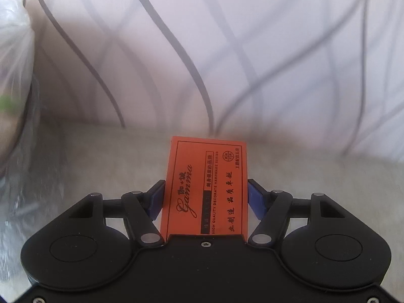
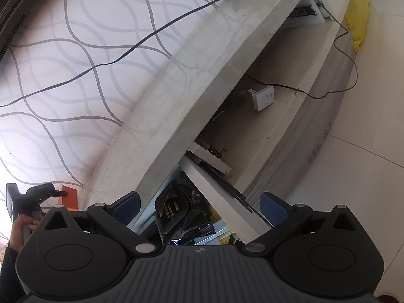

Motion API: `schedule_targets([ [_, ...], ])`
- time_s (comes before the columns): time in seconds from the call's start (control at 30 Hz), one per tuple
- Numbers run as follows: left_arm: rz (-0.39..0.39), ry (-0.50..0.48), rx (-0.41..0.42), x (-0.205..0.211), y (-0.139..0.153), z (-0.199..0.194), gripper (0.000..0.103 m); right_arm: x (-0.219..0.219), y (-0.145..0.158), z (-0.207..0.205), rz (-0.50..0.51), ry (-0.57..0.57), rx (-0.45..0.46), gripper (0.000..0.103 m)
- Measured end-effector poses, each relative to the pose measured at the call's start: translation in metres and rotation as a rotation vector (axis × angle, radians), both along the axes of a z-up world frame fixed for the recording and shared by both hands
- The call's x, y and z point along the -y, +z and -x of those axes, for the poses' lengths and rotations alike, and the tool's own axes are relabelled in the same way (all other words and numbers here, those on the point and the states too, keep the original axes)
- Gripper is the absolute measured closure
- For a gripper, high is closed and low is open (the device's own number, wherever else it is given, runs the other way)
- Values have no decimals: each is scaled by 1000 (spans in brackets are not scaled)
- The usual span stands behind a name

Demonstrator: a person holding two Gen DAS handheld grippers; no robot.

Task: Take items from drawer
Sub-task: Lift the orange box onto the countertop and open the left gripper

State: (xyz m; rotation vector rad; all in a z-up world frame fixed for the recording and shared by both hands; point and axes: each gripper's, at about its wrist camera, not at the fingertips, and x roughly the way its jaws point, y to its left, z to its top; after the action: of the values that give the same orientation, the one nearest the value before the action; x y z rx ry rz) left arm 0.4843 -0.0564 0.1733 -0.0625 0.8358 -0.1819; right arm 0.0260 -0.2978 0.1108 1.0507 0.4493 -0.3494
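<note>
My left gripper [image 1: 205, 189] is shut on an orange cardboard box [image 1: 205, 184] printed with black lettering, its blue pads [image 1: 255, 197] pressing both long sides. The box hangs over the grey stone cabinet top [image 1: 101, 159], close to the patterned wall. In the right wrist view the same box [image 2: 70, 197] and the left gripper [image 2: 40, 192] show at the lower left, with a person's hand [image 2: 22, 224] on the handle. My right gripper [image 2: 200, 202] stands open and empty above the open drawer [image 2: 209, 184]. Black plastic packets [image 2: 174, 209] lie inside it.
A black cable [image 2: 151, 35] runs across the wavy-patterned wall. Under the stone top is an open shelf with a white socket box [image 2: 263, 97] and a thin wire. A yellow bag [image 2: 358, 17] sits on the tiled floor far right. A clear plastic bag [image 1: 15, 75] stands at left.
</note>
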Motion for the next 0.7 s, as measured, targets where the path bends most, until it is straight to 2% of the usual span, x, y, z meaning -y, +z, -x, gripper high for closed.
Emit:
schedule_targets([
  [0.1, -1, 7, -15, -9, 3, -13, 36, 1, -2, -3, -9, 6, -9, 0],
  [0.27, -73, 18, -30, 5, -11, -22, 36, 0, -5, -6, -16, 26, -10, 0],
  [0.47, -84, 5, -14, 5, -6, -18, 35, -1, -5, -5, -15, 22, -3, 0],
  [0.57, -71, -2, 0, 0, 0, -2, 26, 0, -5, -4, -14, 20, 1, 0],
  [0.63, -65, -6, 3, -7, 6, 16, 26, 0, -5, -4, -19, 22, 3, 0],
  [0.7, -67, -12, 63, -7, 16, 47, 26, 1, -6, -3, -25, 20, 8, 0],
])
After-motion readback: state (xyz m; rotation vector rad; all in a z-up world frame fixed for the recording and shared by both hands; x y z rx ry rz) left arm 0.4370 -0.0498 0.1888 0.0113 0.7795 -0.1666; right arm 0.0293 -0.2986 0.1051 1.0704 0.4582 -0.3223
